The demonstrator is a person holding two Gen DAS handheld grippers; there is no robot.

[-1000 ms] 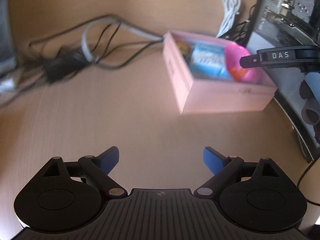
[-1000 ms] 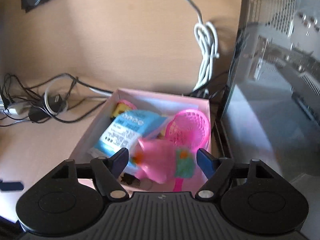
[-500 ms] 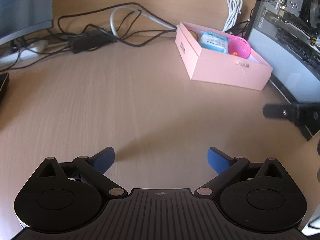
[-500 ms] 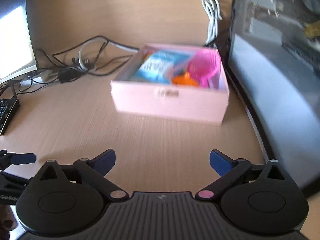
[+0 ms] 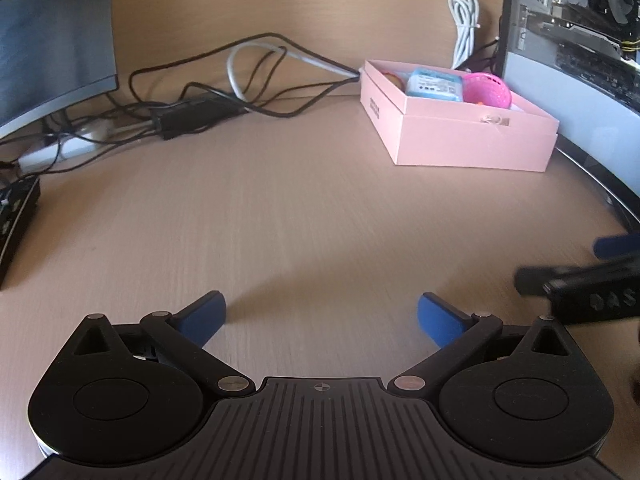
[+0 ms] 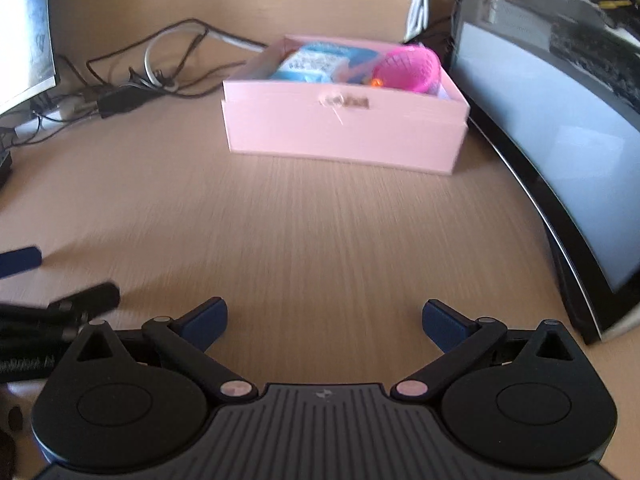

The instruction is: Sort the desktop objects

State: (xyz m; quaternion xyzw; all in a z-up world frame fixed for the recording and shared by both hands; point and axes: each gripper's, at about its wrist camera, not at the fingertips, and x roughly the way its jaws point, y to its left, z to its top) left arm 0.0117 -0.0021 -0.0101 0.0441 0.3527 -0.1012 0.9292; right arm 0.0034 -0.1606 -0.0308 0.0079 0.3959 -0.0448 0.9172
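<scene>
The left gripper (image 5: 320, 316) and right gripper (image 6: 324, 318) both gape wide, holding nothing; the pink box (image 6: 344, 128), against the computer case (image 6: 560, 120), holds the sorted items; its cables (image 5: 224, 92) might snag a reaching gripper.

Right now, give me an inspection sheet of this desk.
Surface: wooden desk, bare in front of both grippers.
Job's things: pink box holding a blue packet and a pink basket.
Clutter: keyboard at the left edge.
Grippers: left gripper and right gripper, jaws open and holding nothing.
Cables: black tangle at the back; coiled white cable hanging behind the box.
Surroundings: monitor left, computer case right.
</scene>
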